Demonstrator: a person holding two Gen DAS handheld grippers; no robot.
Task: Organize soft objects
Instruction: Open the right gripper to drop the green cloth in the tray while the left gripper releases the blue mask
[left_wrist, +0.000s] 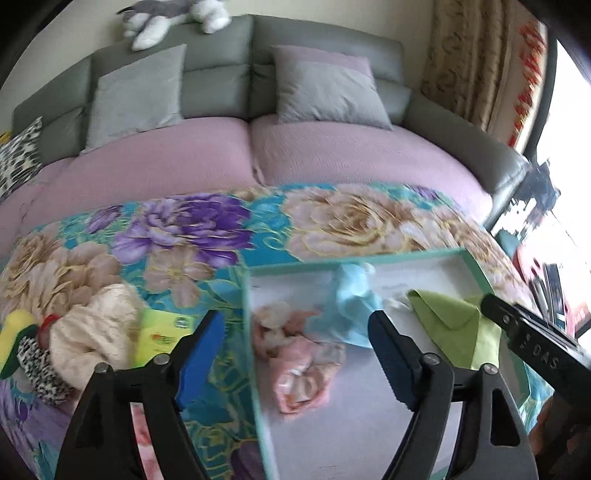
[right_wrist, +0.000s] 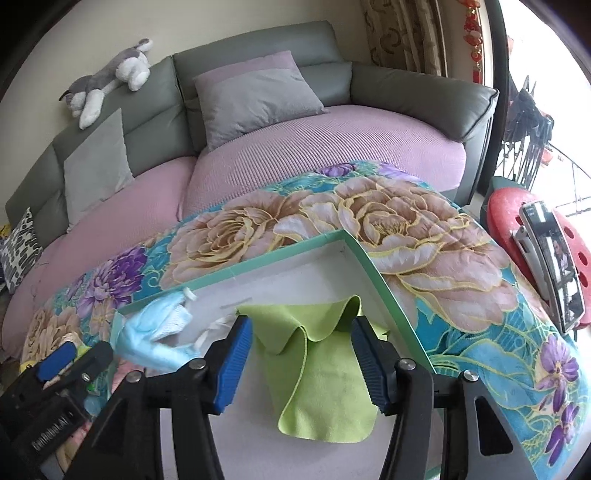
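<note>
Right gripper (right_wrist: 301, 356): jaws apart, nothing clamped; the green cloth (right_wrist: 325, 373) lies crumpled below them on the floor of the teal-rimmed box (right_wrist: 384, 280). Left gripper (left_wrist: 295, 354): jaws apart, empty, straddling the box's left wall. Also inside the box: a light-blue cloth (left_wrist: 351, 306) and a pink cloth (left_wrist: 299, 369). Outside, left of the box, a cream cloth (left_wrist: 96, 328) rests on the floral blanket (left_wrist: 184, 236). Beyond the blanket stands a grey sofa (left_wrist: 221, 70).
</note>
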